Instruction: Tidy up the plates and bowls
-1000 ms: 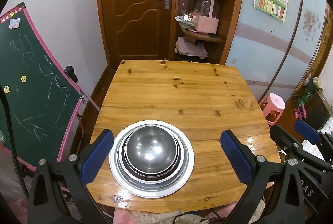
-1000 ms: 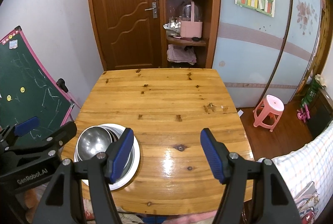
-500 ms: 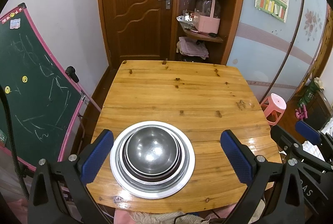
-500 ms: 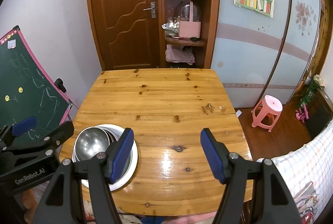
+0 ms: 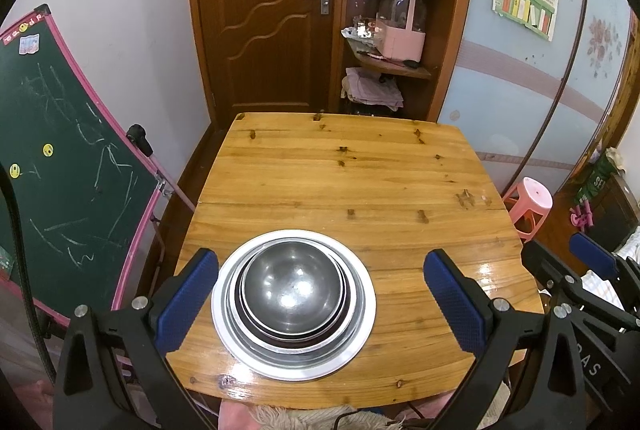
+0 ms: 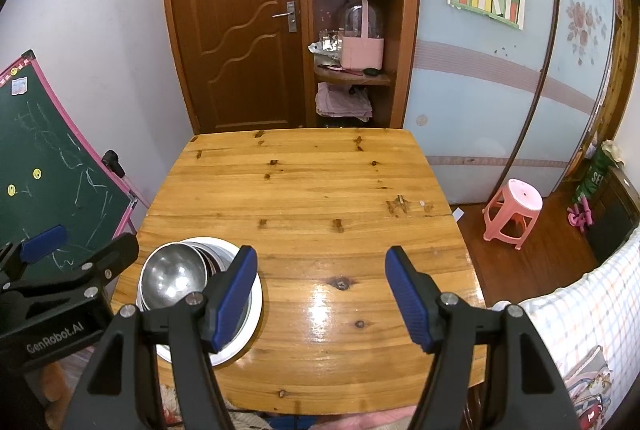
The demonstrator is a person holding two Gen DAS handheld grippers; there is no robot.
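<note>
Left gripper (image 5: pixel 320 294): jaws spread, gripping nothing; the stack of bowls (image 5: pixel 294 288) on its plate (image 5: pixel 360 334) sits between the pads, at 12 o'clock, near the table (image 5: pixel 344 182) edge.
Right gripper (image 6: pixel 322 296): jaws apart, empty; the stack lies at 9 o'clock, partly behind its left pad.
Judgement: the left gripper is nearer. Round stack, no long axis.
</note>
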